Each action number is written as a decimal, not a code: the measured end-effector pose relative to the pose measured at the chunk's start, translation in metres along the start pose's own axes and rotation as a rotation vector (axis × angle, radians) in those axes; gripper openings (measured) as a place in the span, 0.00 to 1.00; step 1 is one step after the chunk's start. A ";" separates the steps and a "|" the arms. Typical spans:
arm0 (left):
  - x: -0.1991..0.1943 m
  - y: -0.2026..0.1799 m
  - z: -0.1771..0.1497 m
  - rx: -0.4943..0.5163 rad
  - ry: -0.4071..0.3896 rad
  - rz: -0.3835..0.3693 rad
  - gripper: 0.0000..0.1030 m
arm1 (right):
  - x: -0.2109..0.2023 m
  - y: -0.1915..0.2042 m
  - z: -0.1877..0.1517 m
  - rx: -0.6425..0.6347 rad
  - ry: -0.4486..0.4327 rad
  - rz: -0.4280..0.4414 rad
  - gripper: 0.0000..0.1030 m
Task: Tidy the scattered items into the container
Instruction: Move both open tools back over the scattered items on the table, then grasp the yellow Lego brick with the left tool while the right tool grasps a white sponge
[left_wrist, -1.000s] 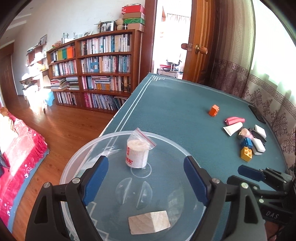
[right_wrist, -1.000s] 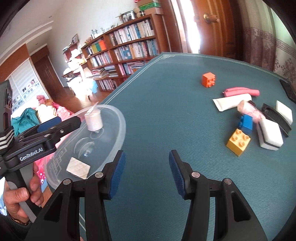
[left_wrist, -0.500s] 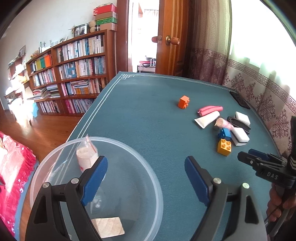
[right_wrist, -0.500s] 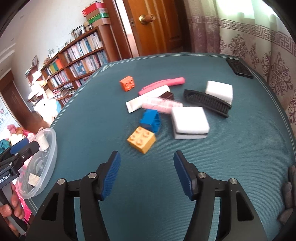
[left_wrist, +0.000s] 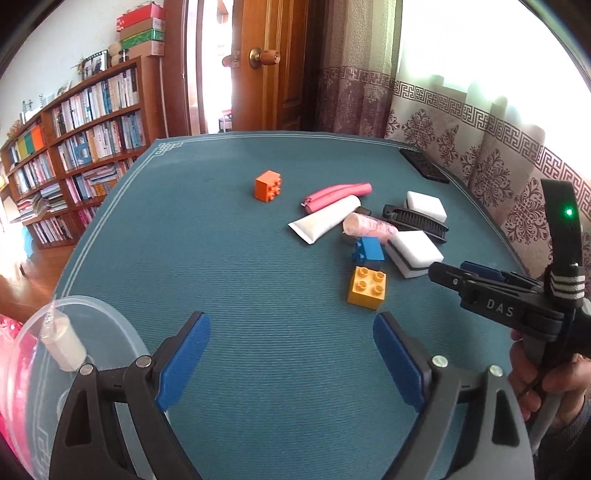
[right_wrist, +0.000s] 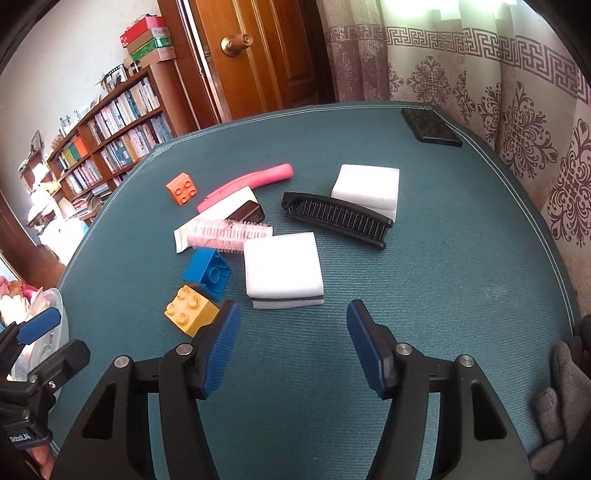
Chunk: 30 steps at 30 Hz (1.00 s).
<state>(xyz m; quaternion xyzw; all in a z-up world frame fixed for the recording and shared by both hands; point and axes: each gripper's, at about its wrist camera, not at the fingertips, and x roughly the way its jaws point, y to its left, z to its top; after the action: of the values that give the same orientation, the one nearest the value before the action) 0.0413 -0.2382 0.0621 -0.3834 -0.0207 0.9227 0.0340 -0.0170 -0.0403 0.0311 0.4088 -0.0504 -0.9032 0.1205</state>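
Both tools have swung from the bowl (left_wrist: 110, 332) toward the clutter; the right tool (right_wrist: 293, 343), open and empty, nears the white sponge (right_wrist: 282, 269), lower centre; the left tool (left_wrist: 291, 358) gapes empty too.

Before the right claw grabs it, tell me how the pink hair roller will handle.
The roller is a cylinder lying on its side, so a nudge will probably roll it. It looks hollow and likely light. Its bristles should grip the pads, though it rests against the white tube, which may shift.

Teal ribbed tablecloth (right_wrist: 443, 280), orange brick (right_wrist: 181, 188), yellow brick (right_wrist: 188, 310), black comb (right_wrist: 336, 218)
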 end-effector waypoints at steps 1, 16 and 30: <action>0.005 -0.004 0.001 -0.002 0.009 -0.006 0.90 | 0.001 0.000 0.000 -0.002 0.001 0.000 0.62; 0.060 -0.035 0.004 0.067 0.074 0.019 0.90 | 0.007 -0.013 0.001 0.045 0.014 0.029 0.62; 0.091 -0.048 0.012 0.090 0.106 -0.022 0.88 | 0.011 -0.014 0.001 0.061 0.030 0.049 0.62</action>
<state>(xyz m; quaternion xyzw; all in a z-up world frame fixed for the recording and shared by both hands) -0.0288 -0.1834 0.0099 -0.4294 0.0185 0.9008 0.0622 -0.0274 -0.0294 0.0208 0.4243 -0.0859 -0.8919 0.1310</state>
